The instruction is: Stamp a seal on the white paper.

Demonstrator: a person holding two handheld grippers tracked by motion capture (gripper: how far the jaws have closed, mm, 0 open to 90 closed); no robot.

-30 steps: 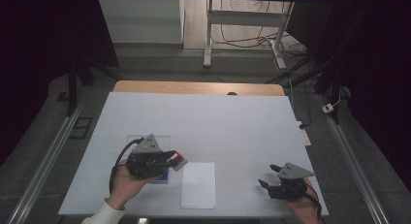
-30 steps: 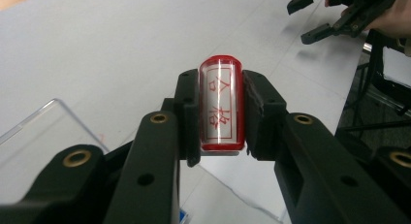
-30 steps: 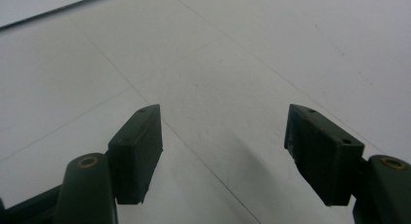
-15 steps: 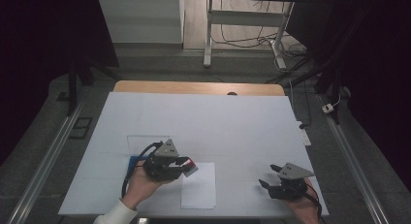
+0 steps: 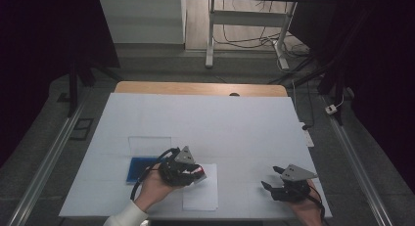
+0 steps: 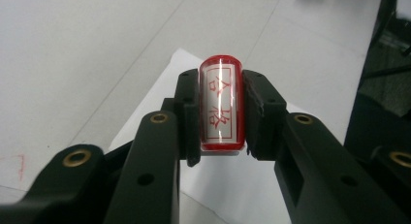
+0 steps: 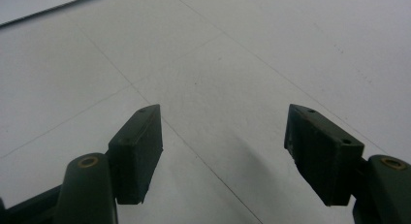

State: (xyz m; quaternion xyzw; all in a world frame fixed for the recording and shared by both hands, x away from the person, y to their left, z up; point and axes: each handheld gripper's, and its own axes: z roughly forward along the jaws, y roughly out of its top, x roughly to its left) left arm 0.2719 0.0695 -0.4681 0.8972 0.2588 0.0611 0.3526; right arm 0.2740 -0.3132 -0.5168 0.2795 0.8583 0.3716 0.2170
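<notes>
My left gripper point(image 5: 198, 173) is shut on a small red-rimmed stamp point(image 5: 200, 176) and hangs over the left edge of a white sheet of paper point(image 5: 201, 199). In the left gripper view the stamp point(image 6: 221, 107) sits upright between the two black jaws, its pale face with red characters turned toward the camera, and the paper point(image 6: 220, 190) lies under it. A blue ink pad point(image 5: 141, 168) lies just left of that hand. My right gripper point(image 5: 270, 177) rests near the table's front right, and its jaws point(image 7: 223, 151) stand open over bare white tabletop.
A clear lid point(image 5: 149, 145) lies behind the ink pad. The white table cover point(image 5: 220, 123) stretches back to a wooden strip point(image 5: 195, 88) at the far edge. Metal rails run along both sides on the floor.
My left hand has carried the stamp rightward and a little down, from above the blue ink pad to the left edge of the paper. The right gripper has stayed put.
</notes>
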